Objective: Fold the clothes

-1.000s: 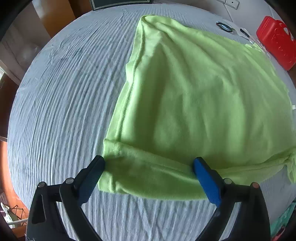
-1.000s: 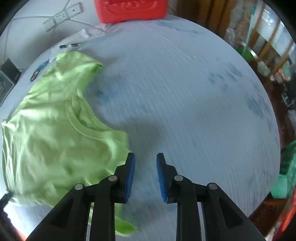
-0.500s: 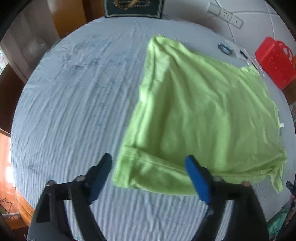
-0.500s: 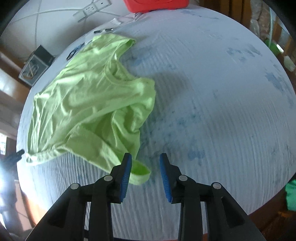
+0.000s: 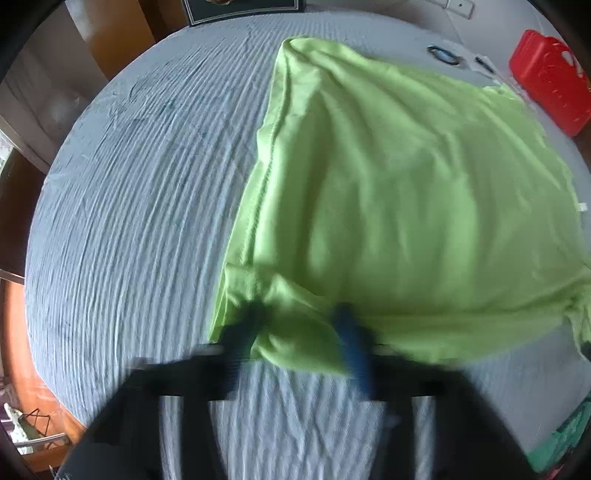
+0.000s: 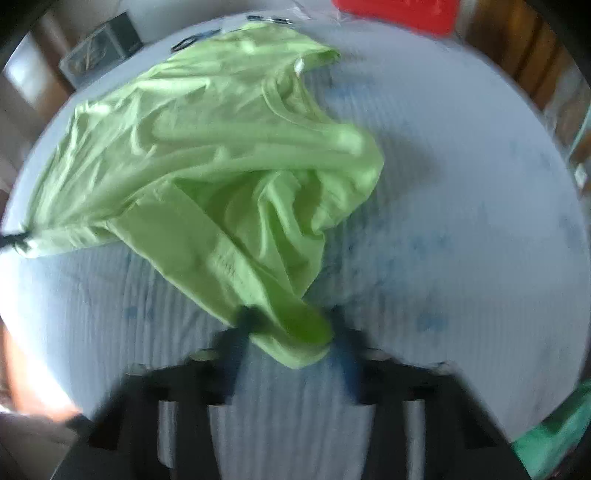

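Observation:
A lime green T-shirt (image 5: 388, 177) lies spread on the light blue ribbed bedcover (image 5: 140, 206). In the left wrist view my left gripper (image 5: 299, 339) is blurred, with its blue pads closing around the bunched near edge of the shirt. In the right wrist view the shirt (image 6: 221, 155) is rumpled, with its neckline towards the far right. My right gripper (image 6: 291, 332) has a folded sleeve end of the shirt between its pads. Both grippers are smeared by motion, so the exact jaw gap is unclear.
A red plastic basket (image 5: 546, 77) stands at the far right of the bed, and it also shows in the right wrist view (image 6: 395, 11). Small dark items (image 5: 443, 55) lie near it. A dark framed box (image 6: 99, 48) sits at the far edge. Wooden furniture surrounds the bed.
Both grippers have moved onto the shirt. The left jaws have narrowed from wide open around the near hem. The right gripper now has the sleeve end between its pads, and the shirt is bunched up.

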